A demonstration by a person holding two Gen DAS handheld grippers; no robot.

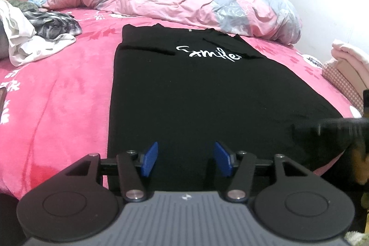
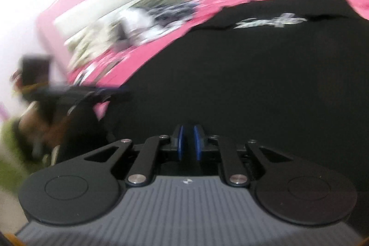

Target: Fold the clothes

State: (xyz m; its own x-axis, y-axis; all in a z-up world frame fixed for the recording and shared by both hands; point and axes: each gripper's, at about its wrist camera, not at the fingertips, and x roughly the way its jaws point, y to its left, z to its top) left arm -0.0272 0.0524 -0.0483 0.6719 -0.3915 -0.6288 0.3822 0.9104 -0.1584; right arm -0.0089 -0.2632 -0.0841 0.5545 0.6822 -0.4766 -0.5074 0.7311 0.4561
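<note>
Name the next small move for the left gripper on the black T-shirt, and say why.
Probably ease the left gripper down and close it on the near hem of the black T-shirt. Its jaws stand open over that edge with nothing pinched, the shirt lies flat with sleeves folded in, and the right gripper looks shut at the same edge.

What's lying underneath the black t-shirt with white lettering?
The black t-shirt with white lettering lies flat on a bright pink patterned bedspread, which shows all around it. Whatever sits directly beneath the shirt is covered.
</note>
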